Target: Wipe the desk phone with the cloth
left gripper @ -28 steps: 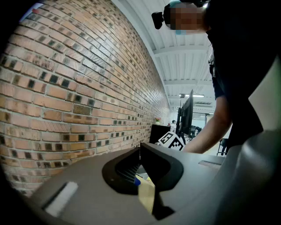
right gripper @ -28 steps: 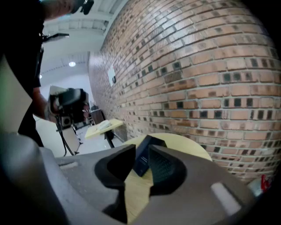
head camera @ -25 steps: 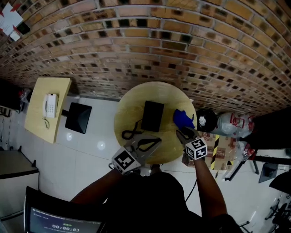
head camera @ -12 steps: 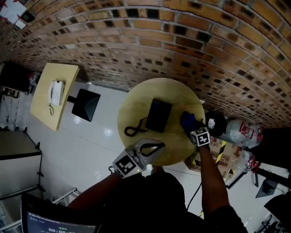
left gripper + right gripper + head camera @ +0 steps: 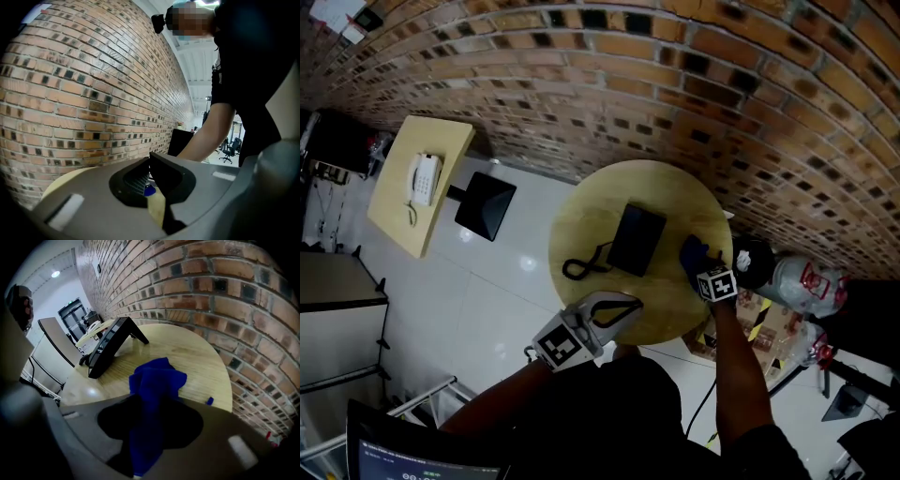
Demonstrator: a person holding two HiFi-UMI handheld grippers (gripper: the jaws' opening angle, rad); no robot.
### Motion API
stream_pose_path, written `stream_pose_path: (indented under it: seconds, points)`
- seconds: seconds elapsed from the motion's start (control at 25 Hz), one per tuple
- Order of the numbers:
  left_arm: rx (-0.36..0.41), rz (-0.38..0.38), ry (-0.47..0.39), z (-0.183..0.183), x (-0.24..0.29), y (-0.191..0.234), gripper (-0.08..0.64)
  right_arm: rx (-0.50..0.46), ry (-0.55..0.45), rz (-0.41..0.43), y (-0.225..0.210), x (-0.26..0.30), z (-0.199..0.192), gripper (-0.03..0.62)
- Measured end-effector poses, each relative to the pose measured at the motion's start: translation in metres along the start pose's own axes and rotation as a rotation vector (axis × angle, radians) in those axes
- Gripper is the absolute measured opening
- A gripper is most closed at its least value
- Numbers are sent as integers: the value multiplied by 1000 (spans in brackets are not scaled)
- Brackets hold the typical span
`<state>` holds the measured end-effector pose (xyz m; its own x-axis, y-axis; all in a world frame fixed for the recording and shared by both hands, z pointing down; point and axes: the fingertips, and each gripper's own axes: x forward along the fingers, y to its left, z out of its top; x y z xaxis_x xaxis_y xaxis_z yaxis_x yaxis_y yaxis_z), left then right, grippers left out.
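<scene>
Down at the right edge of the round table (image 5: 581, 217) with the right gripper (image 5: 703, 264), just closed in and now pinched on the blue cloth (image 5: 158, 378). Bunched fabric straight through between the jaws, the rest heaped on the wood ahead. Black desk phone (image 5: 636, 239) at the table's middle, just left of the cloth and apart from it, propped at a tilt. Coiled cord (image 5: 579, 267) trailing toward the table's left side. Left gripper (image 5: 633, 304) over the table's near edge, tips together on nothing, short of the phone. Cardboard box (image 5: 764, 328) on the floor beside the table's right edge, contents impossible to make out from here.
</scene>
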<state>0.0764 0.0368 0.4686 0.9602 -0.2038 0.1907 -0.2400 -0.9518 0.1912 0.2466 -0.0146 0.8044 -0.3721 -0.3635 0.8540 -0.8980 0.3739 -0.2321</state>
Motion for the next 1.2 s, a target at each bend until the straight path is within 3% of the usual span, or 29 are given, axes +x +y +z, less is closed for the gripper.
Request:
stream_pose_path:
  seconds: [0.08, 0.28, 0.52, 0.68, 0.92, 1.2]
  points:
    - [1, -3, -3, -1, -1, 0, -6, 18, 11, 15, 6, 1, -1, 101]
    - [7, -13, -13, 1, -4, 1, -6, 24, -119, 29, 19, -11, 34, 89]
    - [-1, -2, -24, 3, -15, 10, -6, -112, -275, 84, 57, -31, 136, 89]
    - [-11, 12, -30, 4, -24, 21, -6, -237, -286, 98, 85, -19, 188, 89]
    - [-15, 36, -44, 2, -34, 23, -6, -390, -199, 53, 100, 15, 175, 89]
    - [-29, 52, -46, -3, -49, 31, -6, -422, -139, 100, 138, 24, 140, 89]
